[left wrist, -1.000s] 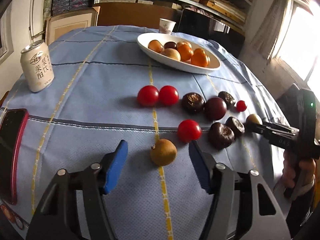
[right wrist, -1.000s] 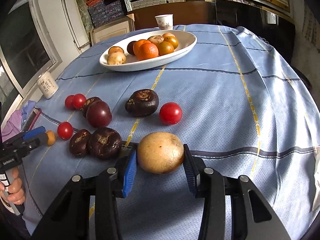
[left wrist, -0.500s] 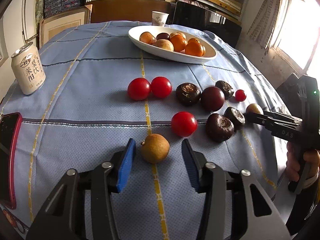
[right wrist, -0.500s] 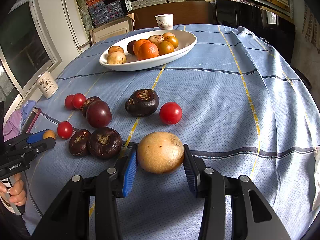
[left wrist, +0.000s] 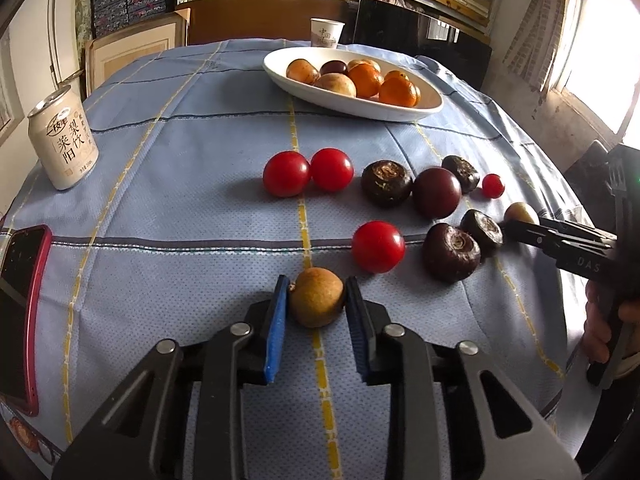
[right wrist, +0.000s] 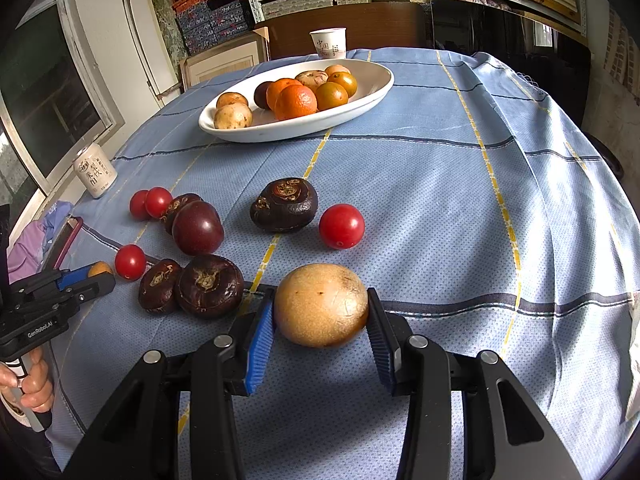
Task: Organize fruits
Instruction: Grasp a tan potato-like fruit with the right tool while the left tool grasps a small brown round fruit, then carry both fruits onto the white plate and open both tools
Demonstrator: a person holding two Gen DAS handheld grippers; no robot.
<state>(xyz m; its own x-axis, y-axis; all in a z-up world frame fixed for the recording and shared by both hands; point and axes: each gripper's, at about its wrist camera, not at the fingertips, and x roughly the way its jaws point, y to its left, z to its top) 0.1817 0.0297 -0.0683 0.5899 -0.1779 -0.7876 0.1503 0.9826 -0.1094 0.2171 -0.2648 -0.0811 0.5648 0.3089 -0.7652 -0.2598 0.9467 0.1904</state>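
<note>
My left gripper (left wrist: 316, 300) is shut on a small brown round fruit (left wrist: 316, 297) low over the blue tablecloth. My right gripper (right wrist: 321, 308) is shut on a larger tan round fruit (right wrist: 321, 305); it also shows in the left wrist view (left wrist: 520, 213). Red tomatoes (left wrist: 286, 173) (left wrist: 378, 246) and dark purple fruits (left wrist: 451, 252) (right wrist: 285, 205) lie scattered on the cloth. A white oval plate (left wrist: 424, 108) at the far side holds oranges and several other fruits; its rim shows in the right wrist view (right wrist: 376, 92).
A drink can (left wrist: 63, 140) stands at the left. A red-cased phone (left wrist: 18, 304) lies at the left edge. A paper cup (left wrist: 326, 32) stands behind the plate. Shelves and boxes stand beyond the table.
My left gripper moved forward around the small brown fruit and closed on it. My right gripper stayed shut on the tan fruit, barely moving.
</note>
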